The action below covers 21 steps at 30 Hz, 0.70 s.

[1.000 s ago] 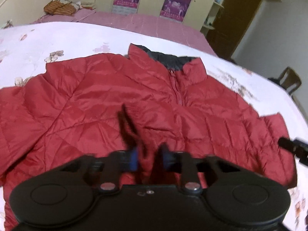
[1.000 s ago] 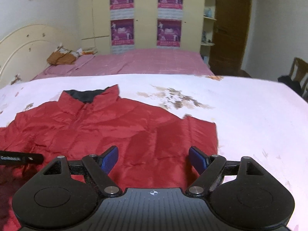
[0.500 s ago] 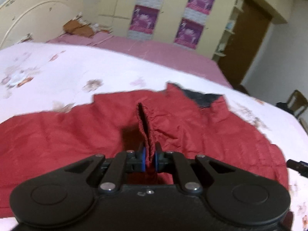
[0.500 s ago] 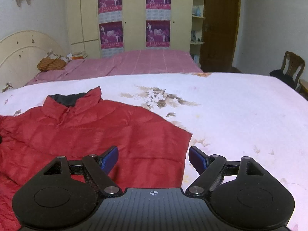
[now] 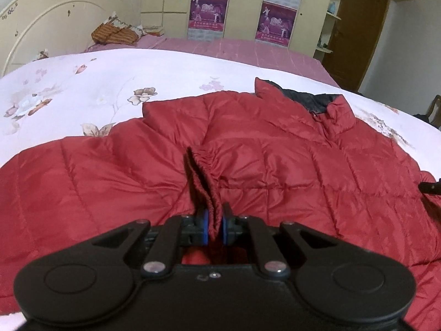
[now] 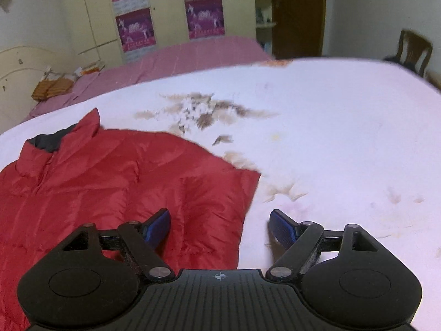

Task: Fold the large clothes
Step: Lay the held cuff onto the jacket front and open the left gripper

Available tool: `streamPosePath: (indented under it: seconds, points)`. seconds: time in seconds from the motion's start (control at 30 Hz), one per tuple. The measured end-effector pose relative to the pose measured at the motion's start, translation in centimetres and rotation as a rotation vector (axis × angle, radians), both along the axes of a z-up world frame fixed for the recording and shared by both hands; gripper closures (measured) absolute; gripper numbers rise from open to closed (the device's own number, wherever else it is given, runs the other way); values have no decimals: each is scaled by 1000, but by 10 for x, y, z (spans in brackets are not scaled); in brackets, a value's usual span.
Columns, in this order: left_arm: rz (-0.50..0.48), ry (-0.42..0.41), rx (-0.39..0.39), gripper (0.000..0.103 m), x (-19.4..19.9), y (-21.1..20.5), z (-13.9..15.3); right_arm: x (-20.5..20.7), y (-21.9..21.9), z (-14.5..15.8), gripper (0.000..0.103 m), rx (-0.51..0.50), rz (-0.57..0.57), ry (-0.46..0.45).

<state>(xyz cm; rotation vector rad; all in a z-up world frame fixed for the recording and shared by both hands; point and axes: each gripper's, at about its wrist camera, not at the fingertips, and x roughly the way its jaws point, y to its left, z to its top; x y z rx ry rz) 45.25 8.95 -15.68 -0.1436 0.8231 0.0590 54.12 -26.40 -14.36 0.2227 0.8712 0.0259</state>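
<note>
- Red quilted puffer jacket [image 5: 275,165] with a dark grey collar lining is lying front-up, spread across a white floral-print bed cover [image 5: 82,96]; the collar is pointing toward the far side of the bed.
- In the left wrist view, one sleeve [image 5: 82,182] is lying stretched out to the left, and its gathered cuff [image 5: 205,182] is standing up in a ridge over the jacket body.
- Left gripper [image 5: 214,227] is clamping that cuff: blue pads almost together, red fabric pinched between them and bunching behind them.
- Right gripper [image 6: 220,226] is sitting over the jacket's edge on the other side [image 6: 239,220]; jaws are about half apart and closing.
- Jacket edge is lying between the right gripper's blue pads [image 6: 158,224], nearer the left one; pads are not pressing on fabric, right pad is over bare bed cover.
- A black tip, probably the right gripper, is poking in at the right border of the left wrist view, just beside the jacket.
- Beyond the white cover: a pink striped bedspread [image 6: 193,55], a cream headboard [image 5: 55,19], a cream wardrobe carrying purple posters [image 5: 209,13], a brown wooden door [image 6: 297,13] and a wooden chair [image 6: 413,49].
</note>
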Motion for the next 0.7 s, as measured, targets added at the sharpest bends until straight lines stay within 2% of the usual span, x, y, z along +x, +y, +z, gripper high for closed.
streamPosePath:
  seconds: [0.07,0.1,0.13,0.17,0.3,0.33,0.37,0.4,0.43,0.53,0.7]
  points:
    - [6,5,4,94,0,-1,1,2,0,1,61,21,14,-4]
    - [9,8,5,94,0,-2,2,2,2,3,75,19,33,-10]
    - [12,12,4,94,0,-2,3,1,4,7,82,11,37,-19]
    - [12,13,0,92,0,-1,3,-1,4,10,83,-6,36,-35]
    - [1,22,36,89,1,-6,2,0,3,0,83,-69,25,-21]
    - [-2,24,53,85,1,-8,4,2,5,2,82,-89,32,-21]
    - [0,22,67,81,0,-9,7,1,6,4,79,-108,29,-27]
    - [6,15,77,80,-3,-9,10,-1,5,8,67,-132,14,-39]
    - [15,6,84,76,-6,-7,14,-3,5,11,65,-149,7,-58]
    - [43,-52,93,54,-19,-4,29,-9,3,24,65,-148,12,-89]
    - [13,-113,84,54,-31,-13,46,-12,13,42,65,-115,44,-128]
